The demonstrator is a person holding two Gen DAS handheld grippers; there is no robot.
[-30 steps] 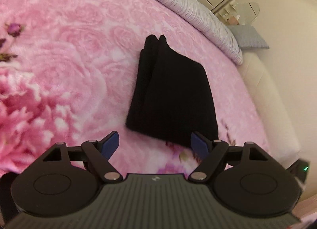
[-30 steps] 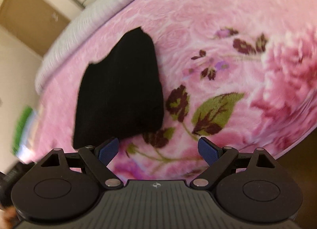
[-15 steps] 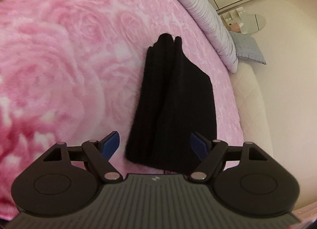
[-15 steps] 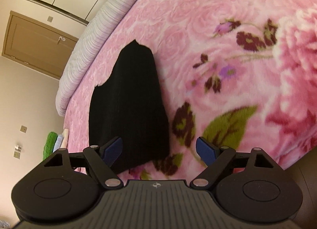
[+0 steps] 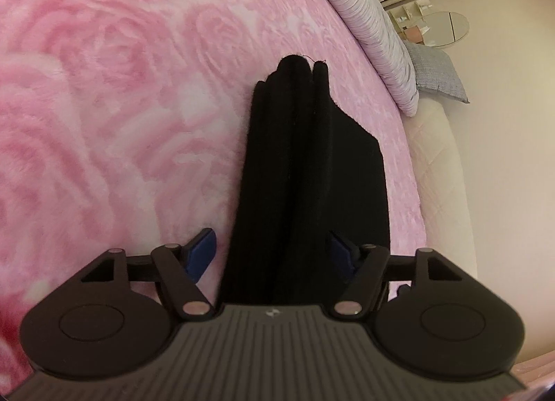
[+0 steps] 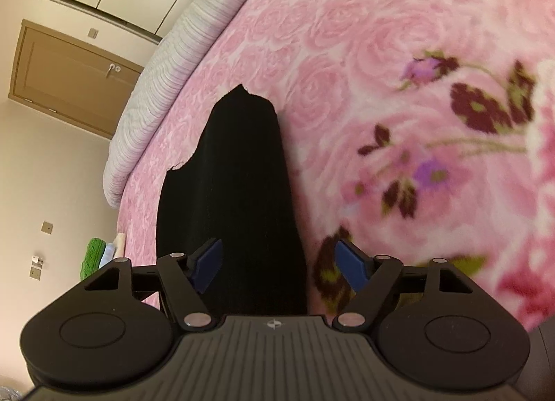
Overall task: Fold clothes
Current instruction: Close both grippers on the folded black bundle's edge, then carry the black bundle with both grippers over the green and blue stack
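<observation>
- Folded black garment [image 5: 305,186] is laid on the pink blanket [image 5: 104,106], near its bed-side edge.
- Left gripper [image 5: 272,255] and right gripper [image 6: 279,264] are held wide open, empty, straddling the garment's near end.
- A door [image 6: 69,78] is seen only in the right view.

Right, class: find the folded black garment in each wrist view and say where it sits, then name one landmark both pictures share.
Left wrist view: the black garment runs up the centre, slightly right, its near end between the open fingers of the left gripper.
Right wrist view: the black garment sits left of centre, its near end between the open fingers of the right gripper.
Shared landmark: the striped bolster along the far edge of the pink blanket.
</observation>
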